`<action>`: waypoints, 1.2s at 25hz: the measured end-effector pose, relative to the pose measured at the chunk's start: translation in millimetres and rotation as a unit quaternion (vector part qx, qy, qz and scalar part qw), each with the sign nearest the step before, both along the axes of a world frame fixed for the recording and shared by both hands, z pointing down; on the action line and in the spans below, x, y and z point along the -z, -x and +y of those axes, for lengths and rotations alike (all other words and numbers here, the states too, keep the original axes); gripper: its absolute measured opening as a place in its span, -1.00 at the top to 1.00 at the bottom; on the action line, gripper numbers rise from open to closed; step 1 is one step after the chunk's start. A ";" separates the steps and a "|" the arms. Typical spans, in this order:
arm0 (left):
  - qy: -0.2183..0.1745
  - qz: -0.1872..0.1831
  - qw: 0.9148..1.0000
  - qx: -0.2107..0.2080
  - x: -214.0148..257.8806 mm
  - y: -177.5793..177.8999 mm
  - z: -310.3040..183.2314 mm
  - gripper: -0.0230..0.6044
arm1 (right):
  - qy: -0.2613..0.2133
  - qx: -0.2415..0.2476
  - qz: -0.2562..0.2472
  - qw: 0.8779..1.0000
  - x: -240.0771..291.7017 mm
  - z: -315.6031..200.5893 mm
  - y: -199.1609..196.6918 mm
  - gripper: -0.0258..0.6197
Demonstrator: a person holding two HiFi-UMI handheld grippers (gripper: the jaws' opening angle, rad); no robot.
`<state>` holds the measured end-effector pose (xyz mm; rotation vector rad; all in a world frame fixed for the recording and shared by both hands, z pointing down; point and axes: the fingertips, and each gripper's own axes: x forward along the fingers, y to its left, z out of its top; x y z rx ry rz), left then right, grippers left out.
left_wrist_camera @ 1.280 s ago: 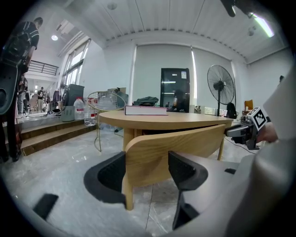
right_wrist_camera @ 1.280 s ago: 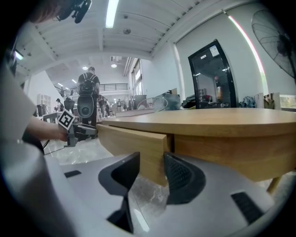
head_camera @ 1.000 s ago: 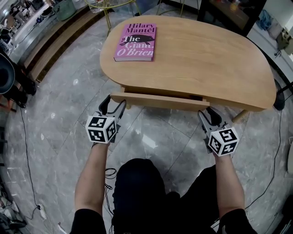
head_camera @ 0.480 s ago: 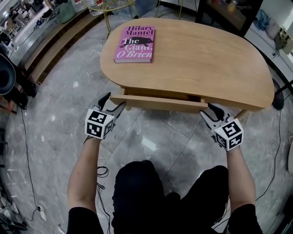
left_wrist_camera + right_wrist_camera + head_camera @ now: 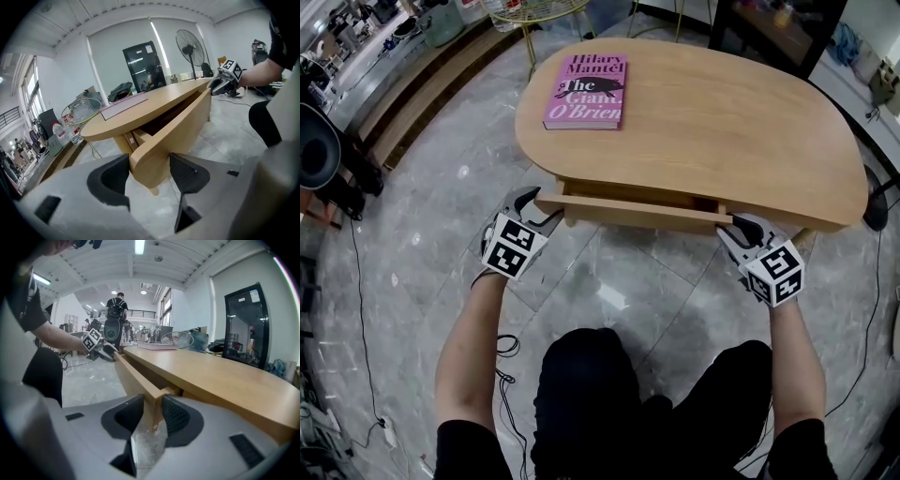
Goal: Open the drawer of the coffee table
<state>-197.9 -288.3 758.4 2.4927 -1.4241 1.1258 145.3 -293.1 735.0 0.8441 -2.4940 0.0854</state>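
Observation:
The oval wooden coffee table (image 5: 722,112) has its drawer pulled out a little, and the drawer front (image 5: 637,211) stands proud of the top's edge. My left gripper (image 5: 539,202) sits at the front's left end. In the left gripper view the drawer front's rounded end (image 5: 173,126) fills the gap of the left gripper (image 5: 149,171), whose jaws have just been closing onto it. My right gripper (image 5: 741,228) is at the right end. In the right gripper view the right gripper (image 5: 153,413), also just closing, pinches the thin board (image 5: 136,380) between both pads.
A pink book (image 5: 586,91) lies on the table's far left. A yellow wire stool (image 5: 525,9) stands beyond the table and a black cabinet (image 5: 769,28) behind it. Cables (image 5: 356,281) run over the marble floor at left. My knees are close below the drawer.
Both grippers have rolled at the wrist and settled onto the two ends of the drawer front. The drawer stays about as far out as before.

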 end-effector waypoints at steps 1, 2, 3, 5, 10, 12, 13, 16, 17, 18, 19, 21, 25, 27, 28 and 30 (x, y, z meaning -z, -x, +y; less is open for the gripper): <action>0.003 -0.002 1.000 -0.001 -0.2 0.4 1.3 0.07 | 0.002 0.003 0.000 1.000 -0.2 2.3 0.3 0.53; 0.005 -0.006 1.000 -0.001 -0.8 1.1 3.2 0.07 | 0.004 0.005 -0.001 1.000 -0.3 4.9 0.5 0.53; 0.007 -0.011 1.000 0.000 -2.3 1.8 5.5 0.07 | 0.005 0.006 -0.001 1.000 -0.2 7.4 0.3 0.54; 0.012 -0.025 1.000 -0.003 -6.9 2.0 11.2 0.10 | 0.005 0.005 0.005 1.000 1.5 10.5 -1.0 0.54; 0.039 -0.063 0.997 -0.025 -8.4 3.0 19.6 0.10 | -0.005 0.006 0.031 0.999 2.9 10.8 -0.2 0.54; 0.057 -0.088 0.993 -0.047 -10.1 3.5 21.3 0.09 | -0.014 0.015 0.053 0.998 3.9 11.0 0.6 0.53; 0.064 -0.099 0.991 -0.059 -10.8 3.2 21.9 0.10 | -0.022 0.024 0.069 0.997 5.2 11.4 1.4 0.52; 0.071 -0.124 0.986 -0.090 -9.2 -0.5 20.8 0.14 | -0.037 0.050 0.106 0.992 9.4 12.2 6.0 0.52; 0.071 -0.132 0.984 -0.099 -8.7 -2.6 19.6 0.16 | -0.037 0.057 0.114 0.991 10.0 12.1 7.6 0.51; 0.073 -0.142 0.981 -0.106 -8.7 -4.2 18.2 0.17 | -0.036 0.062 0.122 0.990 10.0 11.8 9.1 0.51; 0.077 -0.152 0.979 -0.111 -9.2 -5.0 17.0 0.18 | -0.035 0.068 0.130 0.989 9.7 11.6 10.3 0.51; 0.090 -0.160 0.977 -0.112 -9.7 -4.9 15.8 0.28 | -0.032 0.077 0.145 0.986 9.1 12.2 10.9 0.52; 0.113 -0.155 0.975 -0.110 -8.0 -6.4 19.9 0.32 | -0.028 0.094 0.168 0.981 9.5 18.1 9.3 0.56; 0.120 -0.160 0.973 -0.117 -7.7 -7.0 25.3 0.33 | -0.025 0.099 0.165 0.981 10.2 23.2 8.4 0.58; 0.122 -0.160 0.972 -0.120 -7.1 -7.0 28.3 0.33 | -0.024 0.100 0.160 0.982 10.7 25.7 8.2 0.58; 0.126 -0.159 0.971 -0.126 -6.2 -7.0 35.1 0.34 | -0.021 0.103 0.155 0.982 11.4 31.8 7.9 0.58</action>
